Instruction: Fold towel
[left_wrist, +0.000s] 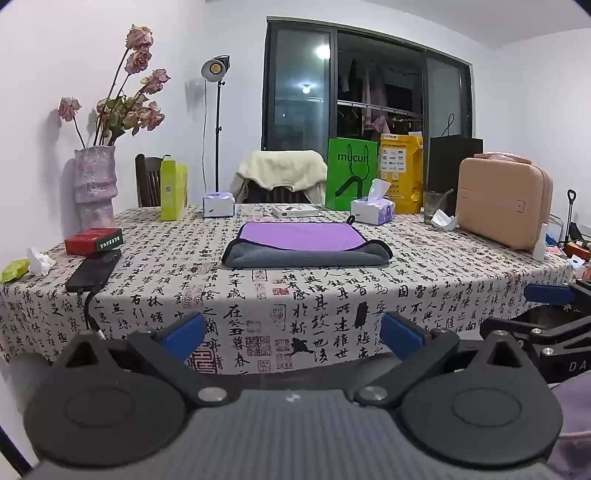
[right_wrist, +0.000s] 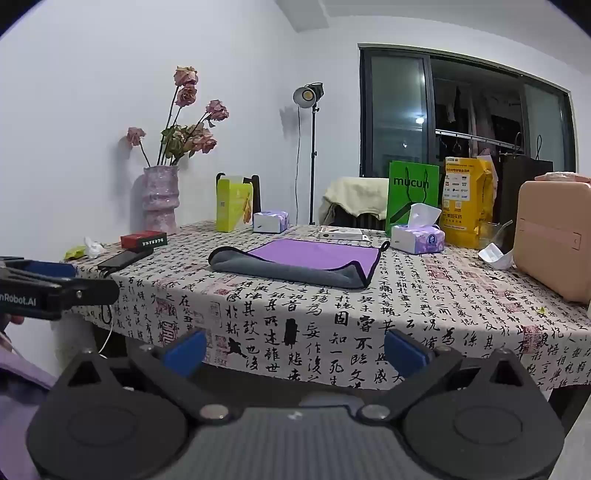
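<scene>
The table (left_wrist: 147, 295) carries a cloth printed with black characters. On it, mid-surface, lies the towel (left_wrist: 306, 245): soft, rectangular, purple over grey. My left gripper (left_wrist: 293, 338) and right gripper (right_wrist: 295, 349) are spread wide, holding nothing, short of the table's near edge.

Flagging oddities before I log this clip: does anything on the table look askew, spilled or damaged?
Nothing spilled or broken. The towel lies only partly folded, its near grey edge rolled back over the purple face. Crumpled tissue sits by the phone at the table's left edge. Both grippers, left and right, hover open, short of the table.
</scene>
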